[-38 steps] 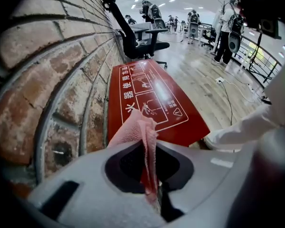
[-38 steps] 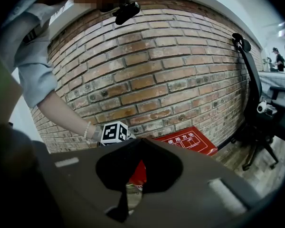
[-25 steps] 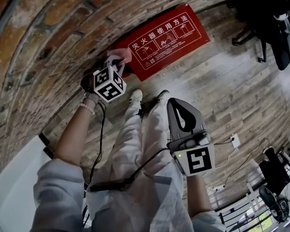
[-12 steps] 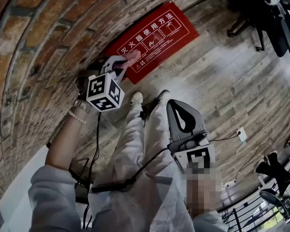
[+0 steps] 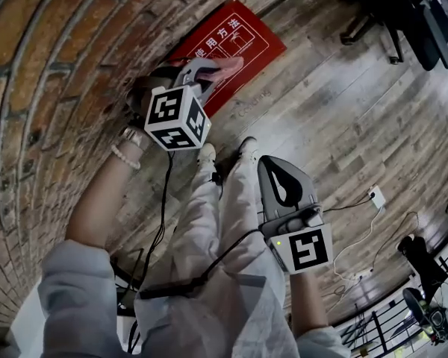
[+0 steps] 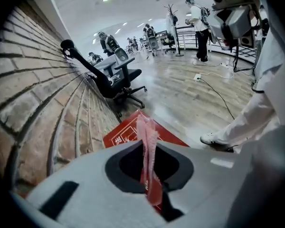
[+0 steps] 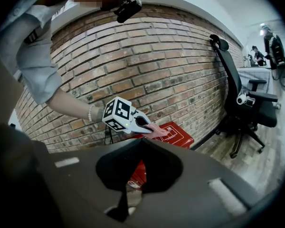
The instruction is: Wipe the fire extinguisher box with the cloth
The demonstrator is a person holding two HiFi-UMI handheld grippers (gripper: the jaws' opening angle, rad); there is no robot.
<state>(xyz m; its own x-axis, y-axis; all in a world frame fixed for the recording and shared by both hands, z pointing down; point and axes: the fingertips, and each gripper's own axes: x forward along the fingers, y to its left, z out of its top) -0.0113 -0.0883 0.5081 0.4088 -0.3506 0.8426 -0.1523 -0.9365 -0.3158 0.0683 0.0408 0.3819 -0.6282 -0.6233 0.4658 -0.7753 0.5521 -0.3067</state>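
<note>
Fire extinguisher box [image 5: 248, 42] stands red on the wooden floor [image 5: 343, 110] against the brick wall [image 5: 52, 66]. Your left claw [image 5: 207, 68] is clamped on the pink cloth [image 5: 228, 64], which hangs over the box's printed top. Your right claw [image 5: 271, 159] is pressed together with nothing in it, well apart from the box.

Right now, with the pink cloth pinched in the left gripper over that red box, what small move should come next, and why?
Probably lower the cloth and drag it forward along the top of the fire extinguisher box. The left gripper is shut on the cloth above the box's near part, and much of the red top lies ahead of it.
</note>
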